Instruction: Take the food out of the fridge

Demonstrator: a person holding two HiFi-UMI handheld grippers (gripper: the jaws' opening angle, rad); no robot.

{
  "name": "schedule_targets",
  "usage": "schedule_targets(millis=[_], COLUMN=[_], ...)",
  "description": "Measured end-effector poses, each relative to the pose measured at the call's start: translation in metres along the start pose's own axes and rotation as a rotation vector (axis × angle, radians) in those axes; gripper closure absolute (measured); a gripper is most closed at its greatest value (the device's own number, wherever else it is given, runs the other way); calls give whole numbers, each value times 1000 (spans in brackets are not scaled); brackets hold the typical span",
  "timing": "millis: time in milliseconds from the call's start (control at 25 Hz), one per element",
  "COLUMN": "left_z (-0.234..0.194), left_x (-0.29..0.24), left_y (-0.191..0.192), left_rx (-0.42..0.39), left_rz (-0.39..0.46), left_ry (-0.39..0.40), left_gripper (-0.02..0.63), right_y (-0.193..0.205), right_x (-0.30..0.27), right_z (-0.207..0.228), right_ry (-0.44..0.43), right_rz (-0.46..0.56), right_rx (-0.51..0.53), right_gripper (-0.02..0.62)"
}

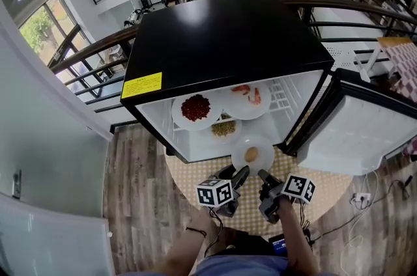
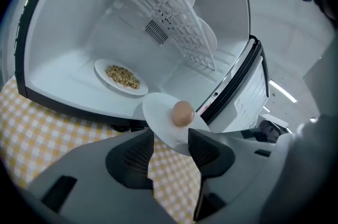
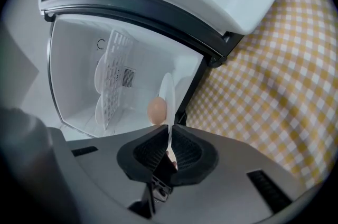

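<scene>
Fridge point(image 1: 228, 40) is open, door point(image 1: 358, 138) swung out to the right. The plate point(image 1: 262, 148) with the egg point(image 1: 251, 154) is outside the fridge, held in the air just in front of the opening, above the checked cloth point(image 1: 195, 183). The right gripper point(image 1: 263, 176) has it. The right gripper view shows the plate edge-on with its rim pinched between jaws that are nearly together, and the egg just left of it. The head view can't confirm that grip, since the jaws there are too small to read. The left gripper point(image 1: 236, 176) is not clamping. In the left gripper view its jaws stand apart and the plate's near rim reaches into the gap, close to the right-hand pad. I can't tell whether it touches. Only the head view shows the food on the upper level: a red-food plate point(image 1: 195, 109) beside a shrimp plate point(image 1: 247, 97). From both gripper views those two are just white discs behind the wire rack point(image 2: 169, 17), food hidden. The grain plate point(image 2: 121, 77) sits on the fridge floor. It is clearest in the left gripper view, partly tucked under the upper plates in the head view, and not made out in the right gripper view.
</scene>
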State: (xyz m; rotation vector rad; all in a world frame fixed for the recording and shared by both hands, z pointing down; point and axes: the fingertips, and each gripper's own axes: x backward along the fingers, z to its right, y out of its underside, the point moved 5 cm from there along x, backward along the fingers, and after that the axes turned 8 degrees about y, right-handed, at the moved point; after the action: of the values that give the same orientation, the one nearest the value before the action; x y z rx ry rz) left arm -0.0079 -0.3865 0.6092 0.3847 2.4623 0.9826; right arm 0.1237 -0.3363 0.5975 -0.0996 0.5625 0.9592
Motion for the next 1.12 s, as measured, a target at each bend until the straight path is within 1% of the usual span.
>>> schedule_targets(millis=[200,520,640,760,920,1120], left_z=[21,59,72,83,92,103], left_x=[23,66,84,103,128,154], left_y=[5,8,14,22,34,44], left_rx=[-44,-128,-136,-144,-157,-164], left_rz=[32,60,81,100,103,115], left_ry=[0,2,-6,-17,-32,-35], left_gripper=[394,394,394,394,394,394], right_y=[17,47,62,78,104,127], right_x=[22,62,76,88,99,114], right_z=[-9,-27,-33,-35,-37,-40], right_ry=[-24,-60,-79,-81,-106,-102], right_rz=[-2,22,21,15,4,-9], right_rx=[49,121,130,138,126,150], right_gripper=[568,568,568,568,568,566])
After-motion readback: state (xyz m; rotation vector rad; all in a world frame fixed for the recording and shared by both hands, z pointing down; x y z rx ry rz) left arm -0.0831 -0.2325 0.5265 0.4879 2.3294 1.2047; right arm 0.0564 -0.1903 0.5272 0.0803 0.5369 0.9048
